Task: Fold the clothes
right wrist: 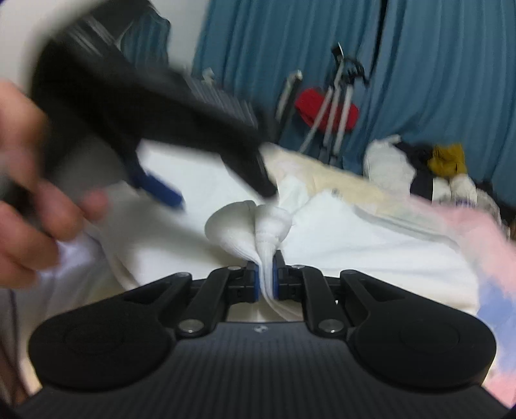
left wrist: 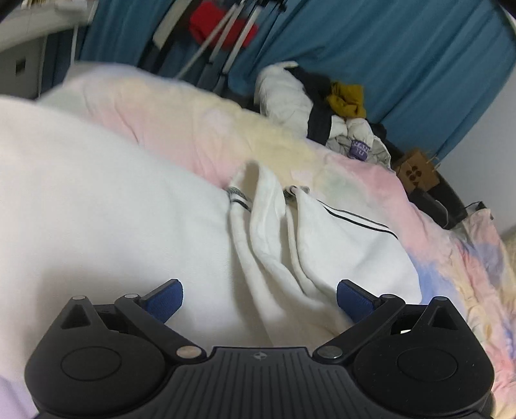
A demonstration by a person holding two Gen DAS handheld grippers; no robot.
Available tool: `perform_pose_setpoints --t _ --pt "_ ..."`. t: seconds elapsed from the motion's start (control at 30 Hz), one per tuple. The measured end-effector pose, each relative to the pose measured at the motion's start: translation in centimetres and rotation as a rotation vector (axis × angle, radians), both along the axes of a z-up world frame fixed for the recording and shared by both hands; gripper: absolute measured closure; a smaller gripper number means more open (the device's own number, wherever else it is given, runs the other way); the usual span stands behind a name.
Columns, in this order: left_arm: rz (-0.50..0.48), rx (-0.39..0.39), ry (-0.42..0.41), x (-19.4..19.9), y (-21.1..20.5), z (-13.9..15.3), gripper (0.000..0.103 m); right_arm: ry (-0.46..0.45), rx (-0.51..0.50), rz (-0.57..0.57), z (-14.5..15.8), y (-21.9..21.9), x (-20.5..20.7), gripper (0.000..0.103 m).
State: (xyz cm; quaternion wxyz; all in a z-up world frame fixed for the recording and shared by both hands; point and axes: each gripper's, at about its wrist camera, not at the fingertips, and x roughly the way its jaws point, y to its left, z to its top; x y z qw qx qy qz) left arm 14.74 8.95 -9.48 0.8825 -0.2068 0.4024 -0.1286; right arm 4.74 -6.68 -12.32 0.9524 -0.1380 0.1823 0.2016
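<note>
A white garment (left wrist: 135, 232) with thin dark stripes near its collar lies spread on the pastel bedcover (left wrist: 380, 180). My left gripper (left wrist: 259, 298) hovers just over its creased middle, jaws wide apart, blue pads (left wrist: 166, 299) bare. In the right wrist view my right gripper (right wrist: 266, 278) is shut on a bunched fold of the same white garment (right wrist: 371, 248), the cloth puffing out beyond the pads. The left gripper (right wrist: 222, 190) shows there too, blurred, upper left, held by a hand (right wrist: 29, 199), jaws apart above the cloth.
A heap of other clothes (left wrist: 322, 103), white, dark and mustard, sits at the bed's far end. Blue curtains (left wrist: 403, 64) hang behind, with a tripod and something red (left wrist: 222, 29) in front. A cardboard box (left wrist: 416, 170) stands beside the bed on the right.
</note>
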Motion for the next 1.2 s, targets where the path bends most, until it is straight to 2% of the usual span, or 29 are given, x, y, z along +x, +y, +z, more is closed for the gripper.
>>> perform_pose_setpoints --t 0.07,0.13,0.23,0.3,0.37,0.47,0.53,0.63,0.77,0.83,0.9,0.93,1.0,1.03,1.07,1.1,1.2 --pt "-0.020 -0.048 0.021 0.9 0.0 -0.7 0.002 0.017 -0.026 0.023 0.0 0.3 -0.2 0.092" --pt "-0.031 -0.060 0.037 1.5 -0.1 -1.3 0.005 0.049 -0.052 0.037 -0.5 0.6 -0.1 0.092" --pt "-0.029 -0.051 0.057 2.3 -0.4 -2.2 0.036 0.089 -0.076 0.042 -1.5 0.9 0.5 0.091" --pt "0.001 -0.033 0.063 2.4 -0.2 -2.6 0.068 0.086 -0.073 0.037 -1.5 1.0 0.6 0.089" --pt "0.037 -0.039 0.073 2.8 0.7 -2.9 0.088 0.078 -0.059 0.031 -1.3 0.9 0.6 0.088" --pt "0.077 -0.094 0.085 3.3 2.1 -3.0 0.091 0.096 -0.028 0.038 -1.1 0.7 0.6 0.079" --pt "0.082 -0.069 0.066 3.4 2.1 -2.7 0.091 0.107 -0.003 0.064 -0.7 0.7 0.5 0.061" --pt "0.067 -0.020 0.045 3.1 1.5 -2.4 0.090 0.106 0.043 0.107 0.0 0.6 -0.2 0.040" --pt "0.088 -0.015 0.022 1.5 2.2 -1.3 0.089 0.106 0.143 0.133 1.5 -0.5 -1.2 0.042" --pt "0.124 -0.028 0.014 0.3 3.1 -0.4 0.082 0.113 0.212 0.143 2.4 -1.6 -1.4 0.042" --pt "0.169 -0.064 -0.001 -1.5 4.5 0.9 0.063 0.111 0.285 0.137 3.3 -2.8 -1.3 0.042" --pt "0.189 -0.070 -0.007 -2.3 5.2 1.6 0.057 0.109 0.326 0.120 3.6 -3.6 -1.0 0.042" --pt "0.232 -0.072 -0.010 -3.8 6.7 3.3 0.039 0.117 0.398 0.039 3.7 -5.2 -0.1 0.042" --pt "0.261 -0.080 -0.006 -4.5 7.8 4.0 0.036 0.126 0.416 -0.020 3.4 -5.9 0.5 0.042" --pt "0.291 -0.087 -0.002 -5.3 8.8 4.6 0.028 0.137 0.430 -0.084 3.1 -6.6 1.0 0.042" --pt "0.327 -0.091 0.004 -6.2 10.0 5.3 0.015 0.143 0.430 -0.145 2.5 -7.2 1.6 0.042" --pt "0.444 -0.062 0.033 -8.9 13.6 6.3 0.006 0.200 0.399 -0.355 0.0 -8.7 3.6 0.041"
